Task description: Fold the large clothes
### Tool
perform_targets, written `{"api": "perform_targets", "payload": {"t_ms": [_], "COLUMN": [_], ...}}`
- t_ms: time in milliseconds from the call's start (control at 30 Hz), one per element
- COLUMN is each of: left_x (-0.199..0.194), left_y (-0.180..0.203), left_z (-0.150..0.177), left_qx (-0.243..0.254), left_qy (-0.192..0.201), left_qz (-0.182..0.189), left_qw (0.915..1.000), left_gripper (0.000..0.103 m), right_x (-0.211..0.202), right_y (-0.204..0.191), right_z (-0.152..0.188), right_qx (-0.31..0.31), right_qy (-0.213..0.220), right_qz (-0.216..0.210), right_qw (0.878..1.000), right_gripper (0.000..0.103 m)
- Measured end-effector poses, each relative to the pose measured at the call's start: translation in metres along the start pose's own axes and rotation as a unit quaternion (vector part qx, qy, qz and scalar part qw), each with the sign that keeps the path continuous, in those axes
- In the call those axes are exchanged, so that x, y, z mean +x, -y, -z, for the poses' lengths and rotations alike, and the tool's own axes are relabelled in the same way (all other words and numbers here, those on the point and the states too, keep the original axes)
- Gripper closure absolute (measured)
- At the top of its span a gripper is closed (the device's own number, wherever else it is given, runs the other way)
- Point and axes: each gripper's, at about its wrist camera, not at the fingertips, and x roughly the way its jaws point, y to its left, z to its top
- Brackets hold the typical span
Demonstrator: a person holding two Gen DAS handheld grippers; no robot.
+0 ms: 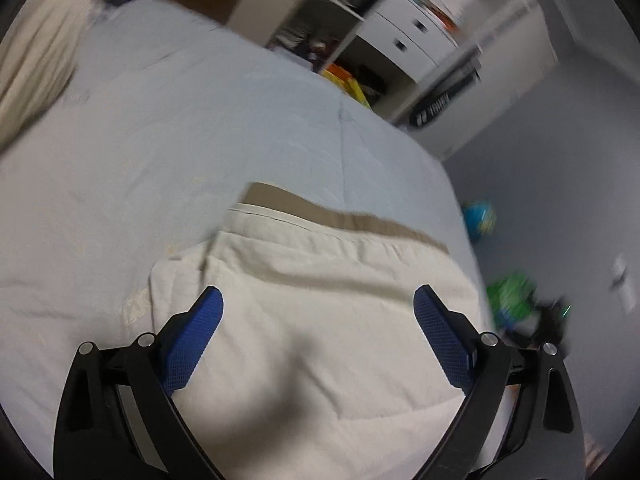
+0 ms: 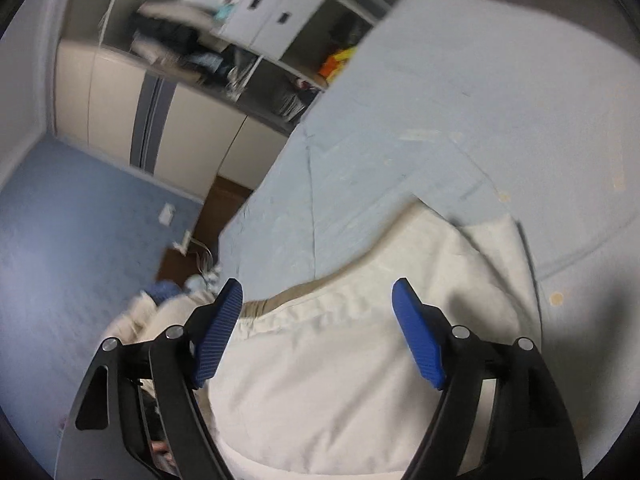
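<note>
- Since the pale blue bed sheet (image 1: pixel 168 152) is spread flat and takes up most of both views, it is seen to serve as the work surface, with shelving (image 2: pixel 248 40) and a blue floor (image 2: pixel 80 220) beyond its edge.
- The cream garment (image 1: pixel 320 320) is laid on the sheet near the edge of the bed, directly below both tools; a tan band (image 1: pixel 352 222) is exposed along its far edge, with a cream hem lying just over it.
- At least one fold is judged to be made already, as layers are stacked and the outline is compact; whether further folds are needed cannot be told, because the near part is cut off by the frame.
- The cloth is seen as soft and thick, with shallow creases across its top and a rounded, puffy far corner (image 2: pixel 496 240).
- The left gripper (image 1: pixel 318 304) is held spread wide above the garment, with nothing caught between its blue pads (image 1: pixel 196 336).
- The right gripper (image 2: pixel 318 300) is likewise parted and empty, so the cloth is judged to be let go.
</note>
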Motion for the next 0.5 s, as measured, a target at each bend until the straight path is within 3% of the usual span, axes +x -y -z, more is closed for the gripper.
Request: {"api": "perform_targets", "payload": {"t_ms": [100,167,367,500], "left_x": [0.018,0.034,0.08,0.108], "left_y": [0.051,0.075,0.14,0.14], "left_z": [0.009,0.013,0.039,0.052], "left_qx": [0.073,0.113,0.23,0.244], "left_qy": [-0.013,-0.019,-0.03,-0.042], "left_qz": [-0.025,-0.046,-0.113,-0.146], "left_qw": [0.9969,0.9924,0.9661,0.9579], "left_gripper": [0.011,0.012,0.013,0.013], "right_x": [0.014,0.028,0.065,0.087], "right_y": [-0.03,-0.055,-0.106,-0.111], "right_z": [0.013,0.029,0.086,0.106], "right_qx": [-0.076,-0.147,-0.322,-0.368], "right_qy": [-0.021,-0.043,-0.083,-0.094], "right_qz": [0.032,0.064,0.119,0.157], "right_qw": [0.996,0.986,0.936,0.911], "right_gripper": [0.03,0.03,0.03,0.03]}}
